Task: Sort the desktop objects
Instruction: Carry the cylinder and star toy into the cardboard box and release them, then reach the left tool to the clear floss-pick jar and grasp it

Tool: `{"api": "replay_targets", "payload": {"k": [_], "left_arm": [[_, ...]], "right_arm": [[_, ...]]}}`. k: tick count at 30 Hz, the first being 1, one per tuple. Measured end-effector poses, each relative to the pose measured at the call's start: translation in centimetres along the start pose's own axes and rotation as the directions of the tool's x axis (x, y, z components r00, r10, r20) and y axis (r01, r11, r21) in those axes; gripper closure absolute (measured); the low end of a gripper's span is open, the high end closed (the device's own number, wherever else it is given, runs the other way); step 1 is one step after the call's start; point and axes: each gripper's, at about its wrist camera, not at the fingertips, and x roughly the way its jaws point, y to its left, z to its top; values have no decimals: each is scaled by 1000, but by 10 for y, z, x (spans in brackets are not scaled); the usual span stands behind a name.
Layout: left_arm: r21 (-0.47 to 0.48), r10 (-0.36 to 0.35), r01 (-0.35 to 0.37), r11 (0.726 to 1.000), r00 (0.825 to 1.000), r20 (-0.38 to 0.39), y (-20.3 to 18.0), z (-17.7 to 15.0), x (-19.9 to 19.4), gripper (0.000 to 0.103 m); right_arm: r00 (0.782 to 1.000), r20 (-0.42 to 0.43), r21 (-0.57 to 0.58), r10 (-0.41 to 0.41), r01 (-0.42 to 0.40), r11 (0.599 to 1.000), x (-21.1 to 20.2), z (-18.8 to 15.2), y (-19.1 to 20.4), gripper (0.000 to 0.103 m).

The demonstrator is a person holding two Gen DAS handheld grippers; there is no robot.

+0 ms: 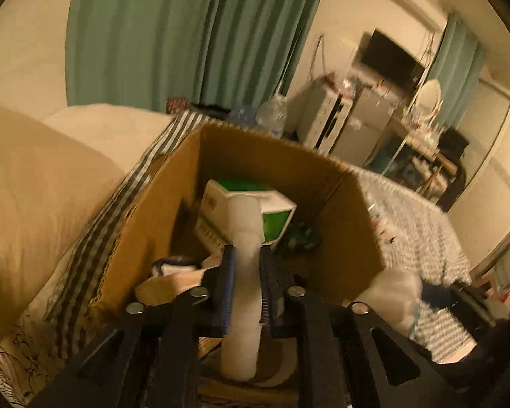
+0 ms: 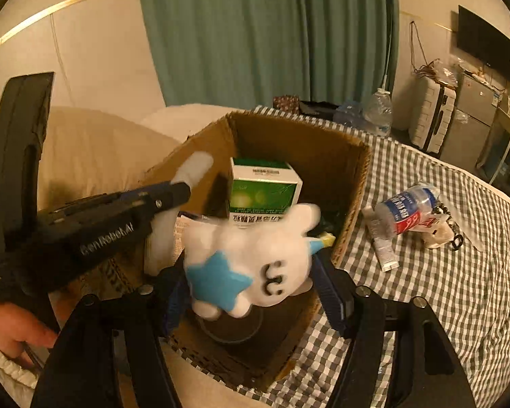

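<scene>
The plush toy (image 2: 251,265) hides the green box's (image 2: 265,187) lower text.

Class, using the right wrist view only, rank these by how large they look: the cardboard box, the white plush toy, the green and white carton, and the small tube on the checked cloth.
1. cardboard box
2. white plush toy, though it is nearest the camera, which inflates it
3. green and white carton, partly hidden by the toy, so this rank is unsure
4. small tube

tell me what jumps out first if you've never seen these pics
First, the white plush toy with a blue star and a stitched face, held in the right gripper over the open cardboard box. Next, the green and white carton standing inside the box, and the left gripper clamped on a white tube above it. Right of the box, a crushed bottle lies on the checked cloth.
</scene>
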Motion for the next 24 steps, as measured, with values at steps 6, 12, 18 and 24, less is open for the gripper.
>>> {"api": "replay_targets", "payload": {"k": [6,12,18,24], "left_arm": [[-35,30,-31,999,999,-14,2,-6,-1,25],[-8,27,-27,1000,999,19,-18,-4,-20,20],[17,-32,30,999,996,79,-67,-16,-41,8],[84,-109,105,991,993,46,-131,-34,-37,5]], "right_arm": [[997,64,55,-32,28,998,-21,1,-22,24],[982,116,158,-149,130,979,-59,-5,-68,23],[947,114,250,-301,266,931,-98,-39,-126,23],[920,74,335,-386,341,878,-128,-79,-179,23]]}}
